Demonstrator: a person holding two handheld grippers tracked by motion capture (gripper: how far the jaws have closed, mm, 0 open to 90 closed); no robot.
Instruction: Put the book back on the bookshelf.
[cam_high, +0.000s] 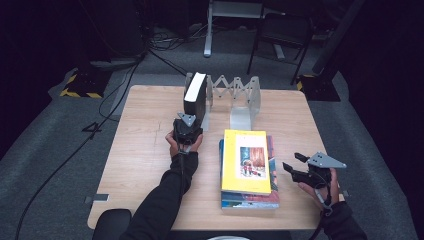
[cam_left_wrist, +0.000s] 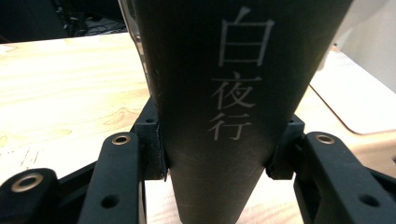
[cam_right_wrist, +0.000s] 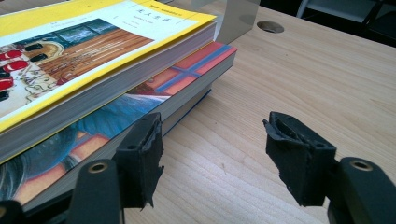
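We are holding a black book upright by its spine in the left gripper, fingers clamped on it, at the left end of the folding book rack on the counter. The right gripper is waiting, fingers spread wide, beside the book stack nearer us. We should be keeping the black book vertical while seating it.

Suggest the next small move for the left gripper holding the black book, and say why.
Probably ease the black book fully upright against the rack end, then release. The left gripper clamps its spine, and it stands at the rack's left plate.
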